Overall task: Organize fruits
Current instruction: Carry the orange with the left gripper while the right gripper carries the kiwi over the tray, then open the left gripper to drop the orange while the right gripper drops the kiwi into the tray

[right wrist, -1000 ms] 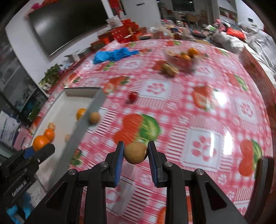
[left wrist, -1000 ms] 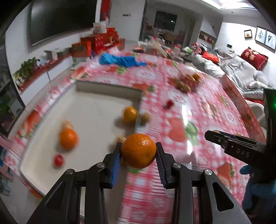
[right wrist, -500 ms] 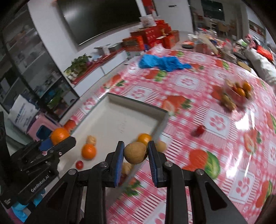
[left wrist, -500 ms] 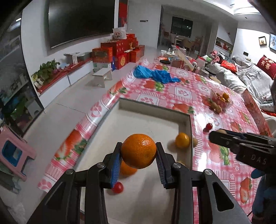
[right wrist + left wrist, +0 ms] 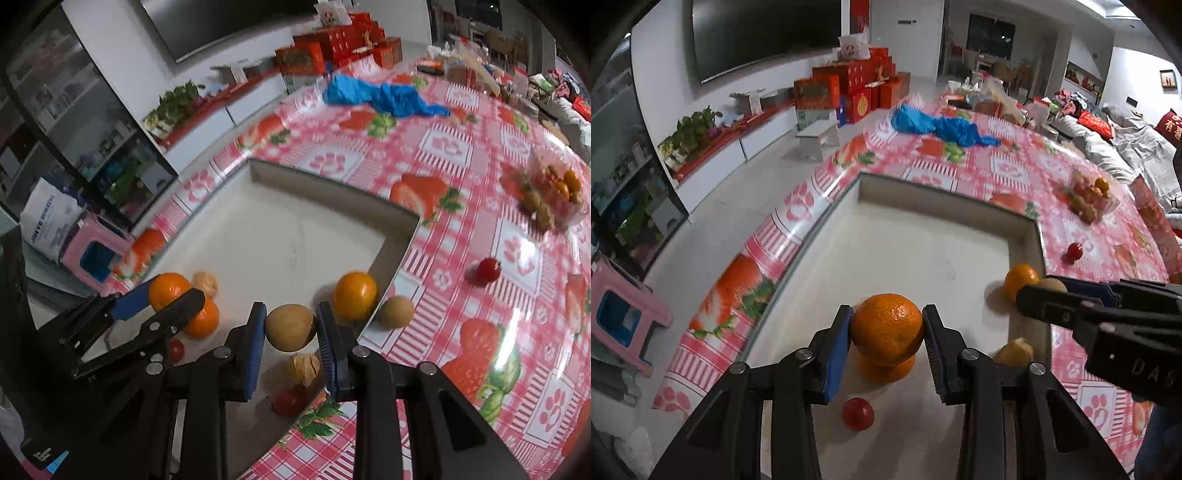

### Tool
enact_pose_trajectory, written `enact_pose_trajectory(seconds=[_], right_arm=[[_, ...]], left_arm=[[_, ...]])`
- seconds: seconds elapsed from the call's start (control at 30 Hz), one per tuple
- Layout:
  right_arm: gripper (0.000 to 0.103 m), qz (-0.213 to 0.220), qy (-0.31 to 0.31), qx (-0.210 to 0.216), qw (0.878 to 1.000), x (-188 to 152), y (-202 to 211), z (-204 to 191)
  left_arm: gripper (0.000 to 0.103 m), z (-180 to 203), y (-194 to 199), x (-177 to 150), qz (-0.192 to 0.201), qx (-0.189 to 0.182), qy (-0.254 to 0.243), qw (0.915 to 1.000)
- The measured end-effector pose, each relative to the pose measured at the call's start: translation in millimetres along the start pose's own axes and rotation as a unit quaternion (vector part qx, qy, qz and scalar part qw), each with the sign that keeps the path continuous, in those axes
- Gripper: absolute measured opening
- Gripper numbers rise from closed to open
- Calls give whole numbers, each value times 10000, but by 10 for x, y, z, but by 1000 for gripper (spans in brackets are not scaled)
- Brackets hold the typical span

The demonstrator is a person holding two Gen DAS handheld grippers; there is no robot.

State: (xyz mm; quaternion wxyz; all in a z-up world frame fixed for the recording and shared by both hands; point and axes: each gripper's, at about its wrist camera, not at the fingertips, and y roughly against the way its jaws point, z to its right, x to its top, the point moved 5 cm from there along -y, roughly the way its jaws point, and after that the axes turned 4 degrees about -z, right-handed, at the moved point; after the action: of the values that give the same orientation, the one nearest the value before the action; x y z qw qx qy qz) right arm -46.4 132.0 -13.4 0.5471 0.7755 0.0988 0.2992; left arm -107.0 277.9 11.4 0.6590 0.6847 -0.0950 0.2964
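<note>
My left gripper (image 5: 887, 334) is shut on a large orange (image 5: 886, 325), held over the near end of the shallow white tray (image 5: 916, 240). My right gripper (image 5: 290, 330) is shut on a round tan-brown fruit (image 5: 290, 325) above the tray's near right corner. Lying in the tray are an orange (image 5: 204, 320) under the left gripper, a yellower orange (image 5: 355, 294) by the right wall, two papery husked fruits (image 5: 304, 367) and small red tomatoes (image 5: 857, 413). In the right wrist view the left gripper (image 5: 162, 301) shows at the lower left.
A tan fruit (image 5: 397, 312) and a red one (image 5: 487, 270) lie on the pink chequered tablecloth right of the tray. A clear fruit bowl (image 5: 554, 195) stands further right, a blue cloth (image 5: 380, 96) at the far end. The table's left edge drops to the floor.
Both grippers have swung left from over the tablecloth to above the tray, each still gripping its fruit. The tray now fills the middle of both views.
</note>
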Motion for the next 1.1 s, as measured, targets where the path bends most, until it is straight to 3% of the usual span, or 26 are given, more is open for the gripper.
enact_pose_trajectory(seconds=[0.53, 0.6, 0.67, 0.97, 1.0, 1.03, 1.1], right_arm=[[30, -199, -72, 81, 9997, -57, -127, 56], [35, -204, -89, 122, 9997, -64, -125, 53], [48, -152, -82, 98, 9998, -57, -107, 49], [57, -63, -108, 135, 9998, -49, -23, 57], [58, -20, -116, 120, 9999, -50, 10, 75], [62, 0, -134, 118, 9998, -53, 31, 91], [78, 74, -215, 131, 9997, -56, 91, 151]], left_arm=[[39, 36, -9, -1, 31, 55, -65, 10000], [39, 41, -9, -3, 42, 60, -71, 9999], [45, 43, -10, 0, 52, 92, -74, 9999], [47, 25, -11, -32, 1, 182, -94, 9998], [55, 17, -7, -35, -2, 220, -82, 9997], [71, -16, 6, -34, 18, 335, -28, 9994], [87, -91, 51, -31, 137, 489, 123, 9986]])
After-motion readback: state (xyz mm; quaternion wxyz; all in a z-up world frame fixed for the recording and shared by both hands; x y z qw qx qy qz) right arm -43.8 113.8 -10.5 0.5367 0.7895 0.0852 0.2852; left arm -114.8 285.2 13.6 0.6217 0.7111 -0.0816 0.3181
